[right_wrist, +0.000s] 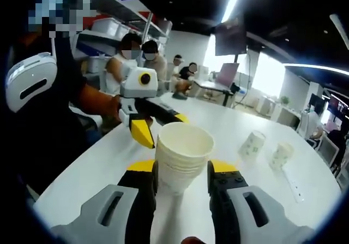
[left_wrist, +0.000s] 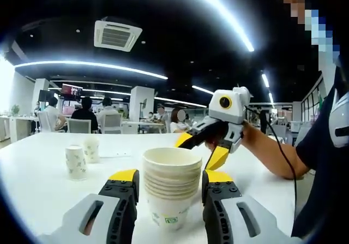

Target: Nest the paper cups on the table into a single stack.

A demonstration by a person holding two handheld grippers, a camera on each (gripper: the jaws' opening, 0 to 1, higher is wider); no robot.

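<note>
A stack of nested paper cups [left_wrist: 171,185] is standing on the white surface [left_wrist: 38,189], between the jaws of both claws. The left claw [left_wrist: 170,183] is bracketing its lower rims, whether gripping cannot be told; the right claw [right_wrist: 181,179] likewise. Two loose cups [right_wrist: 264,148] are waiting well apart. Thin paper walls are crushing easily: light, gentle pressure near the stiffer rolled rims is advisable.
</note>
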